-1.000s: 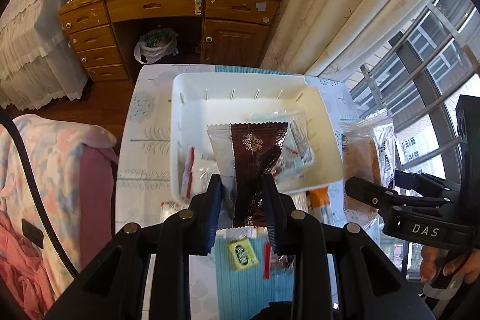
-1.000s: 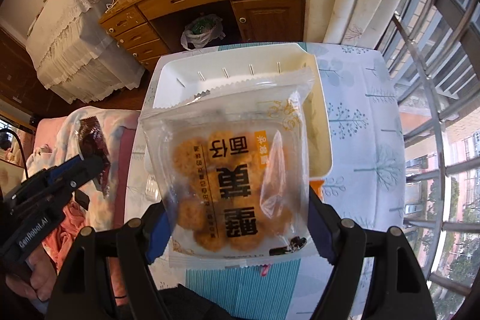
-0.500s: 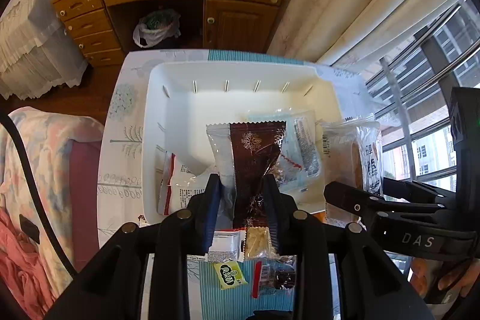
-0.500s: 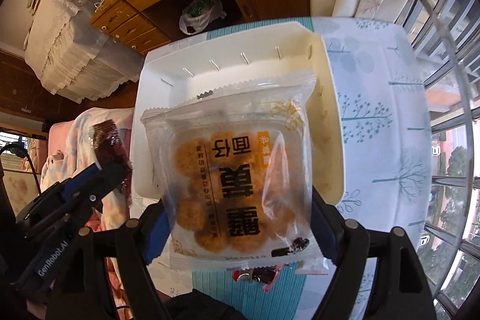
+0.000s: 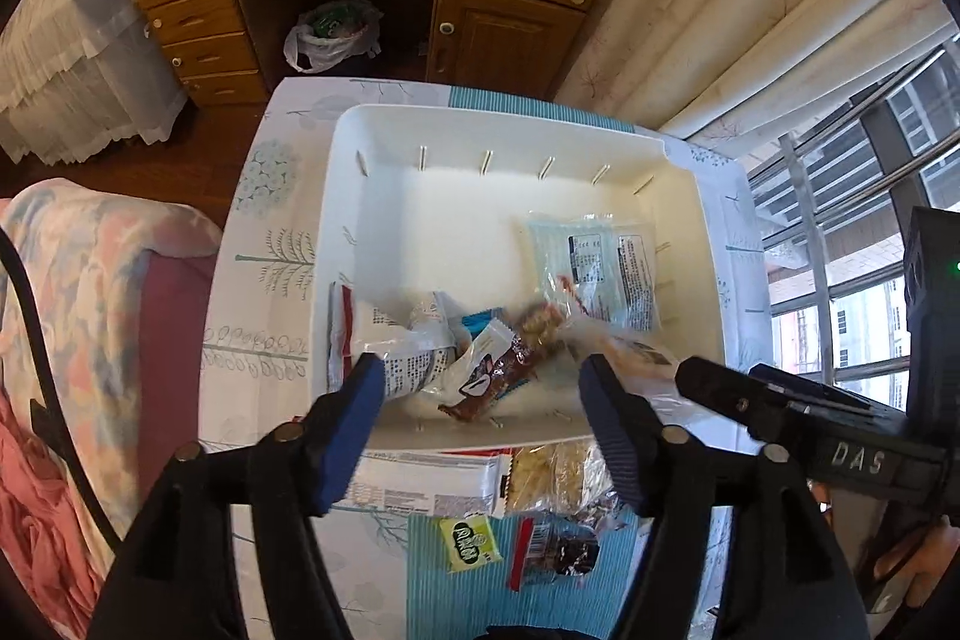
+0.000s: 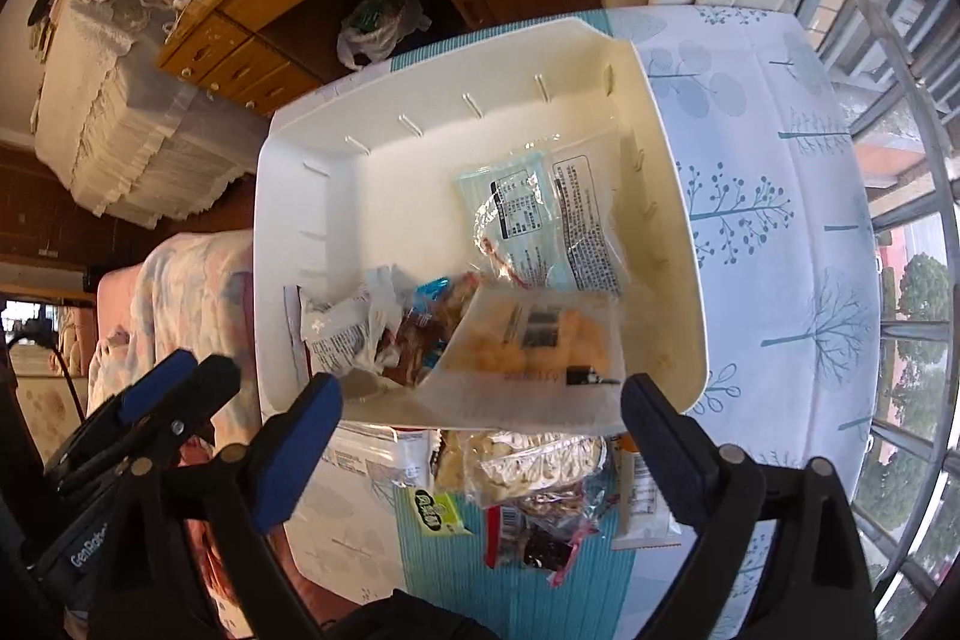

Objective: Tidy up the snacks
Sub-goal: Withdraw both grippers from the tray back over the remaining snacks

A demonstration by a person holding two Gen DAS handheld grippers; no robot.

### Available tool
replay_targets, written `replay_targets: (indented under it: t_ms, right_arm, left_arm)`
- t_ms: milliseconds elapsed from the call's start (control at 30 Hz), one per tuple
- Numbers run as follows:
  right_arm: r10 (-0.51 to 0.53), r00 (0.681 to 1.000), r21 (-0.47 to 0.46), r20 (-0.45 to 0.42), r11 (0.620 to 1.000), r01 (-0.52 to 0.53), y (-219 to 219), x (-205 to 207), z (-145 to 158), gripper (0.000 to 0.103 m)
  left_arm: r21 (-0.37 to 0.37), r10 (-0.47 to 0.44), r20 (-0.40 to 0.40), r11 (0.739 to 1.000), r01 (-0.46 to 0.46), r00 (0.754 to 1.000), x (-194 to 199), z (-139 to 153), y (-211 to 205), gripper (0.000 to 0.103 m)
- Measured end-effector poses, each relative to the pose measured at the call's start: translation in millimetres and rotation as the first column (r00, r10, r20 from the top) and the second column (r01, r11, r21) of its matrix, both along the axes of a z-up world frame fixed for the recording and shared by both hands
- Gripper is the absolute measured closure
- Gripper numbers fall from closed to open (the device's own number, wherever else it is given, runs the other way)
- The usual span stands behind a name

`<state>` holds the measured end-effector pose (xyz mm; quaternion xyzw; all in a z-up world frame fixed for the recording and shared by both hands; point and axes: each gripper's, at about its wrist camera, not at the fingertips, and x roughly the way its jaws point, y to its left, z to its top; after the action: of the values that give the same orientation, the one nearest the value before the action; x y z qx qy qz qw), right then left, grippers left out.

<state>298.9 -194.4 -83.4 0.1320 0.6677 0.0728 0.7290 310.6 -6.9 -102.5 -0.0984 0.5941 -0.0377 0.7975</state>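
Both grippers hover at the near rim of the white bin (image 5: 336, 244), jaws wide apart and holding nothing: left gripper (image 5: 480, 415), right gripper (image 6: 480, 442). Snacks already in the bin: a pale blue packet (image 6: 528, 214) flat toward 1 o'clock of the bin floor, a brown wrapper (image 5: 498, 370) blurred at the near wall around 6 o'clock, a white pouch (image 5: 402, 346) crumpled at 7 o'clock, and a clear bag of fried pieces (image 6: 540, 340) at 5 o'clock, its lower edge lying over the bin's near rim. Blur on the brown wrapper and the clear bag suggests they are dropping or settling; cannot tell for sure. Loose snacks wait on the surface (image 6: 750, 148) just below the rim: a crisp bag (image 6: 528, 460), a small green sachet (image 5: 471, 544), a dark red-edged packet (image 5: 558, 547) on the striped blue mat (image 5: 480, 592). Judged step: releasing into the bin, then going for the next item. To do it well, let the clear bag slide fully inside before leaving it, nudging its overhanging edge inward if it hangs. Then lower one gripper at a time to the pile, pinch a single flat edge, and keep the two grippers apart to avoid a clash over the mat.
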Motion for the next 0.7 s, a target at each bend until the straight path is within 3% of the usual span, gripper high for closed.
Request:
replay_targets:
  t_ms: [400, 700]
  right_arm:
    - [-0.110, 0.990, 0.017, 0.084, 0.994, 0.109, 18.0, -48.6, 38.9, 0.007]
    - [-0.148, 0.981, -0.008, 0.124, 0.989, 0.150, 31.4, -104.1, 55.5, 0.007]
  left_arm:
    - [-0.017, -0.055, 0.067, 0.998, 0.056, 0.996, -57.6, 37.6, 47.6, 0.028]
    - [-0.060, -0.071, 0.096, 0.995, 0.077, 0.993, -110.5, 40.7, 76.0, 0.027]
